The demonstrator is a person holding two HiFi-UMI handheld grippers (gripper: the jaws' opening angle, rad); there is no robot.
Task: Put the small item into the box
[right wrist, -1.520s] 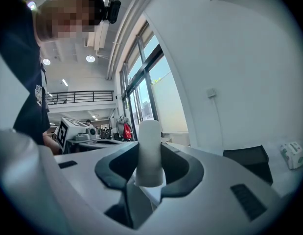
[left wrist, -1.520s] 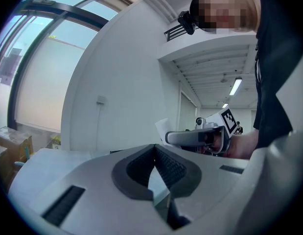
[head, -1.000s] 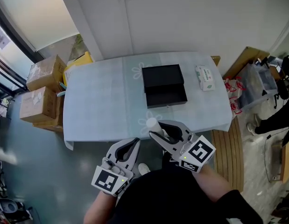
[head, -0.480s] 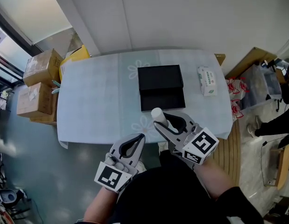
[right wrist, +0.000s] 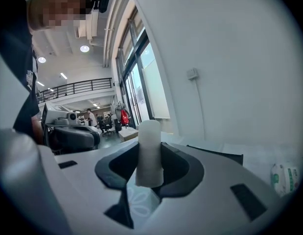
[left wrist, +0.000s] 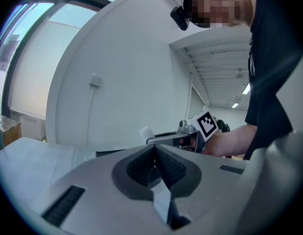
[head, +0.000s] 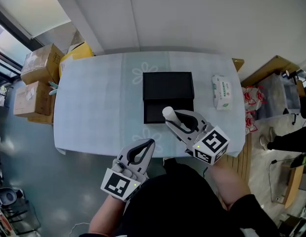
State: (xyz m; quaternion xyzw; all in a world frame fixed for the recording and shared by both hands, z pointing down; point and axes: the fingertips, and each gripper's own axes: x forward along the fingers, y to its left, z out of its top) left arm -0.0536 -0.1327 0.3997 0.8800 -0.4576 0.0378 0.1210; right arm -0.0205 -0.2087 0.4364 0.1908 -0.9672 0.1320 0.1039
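My right gripper (head: 173, 118) is shut on a small white cylinder (head: 168, 114), held upright between its jaws (right wrist: 150, 153). It hovers over the near edge of the open black box (head: 167, 97), which lies in the middle of the table (head: 98, 107). The box lid stands flat behind the tray part. My left gripper (head: 149, 145) is shut with nothing in it, held off the table's near edge, lower left of the right one. In the left gripper view the jaws (left wrist: 154, 164) meet, and the right gripper (left wrist: 183, 140) with the cylinder (left wrist: 145, 132) shows beyond.
A white wipes pack (head: 222, 92) lies at the table's right side. Cardboard boxes (head: 34, 78) and a yellow carton (head: 72, 53) stand on the floor at the left. A wooden panel (head: 271, 65) and clutter are at the right. A wall runs behind the table.
My right gripper has carried the white cylinder forward from the table's near edge to the front of the black box. The left gripper stayed low near the table edge.
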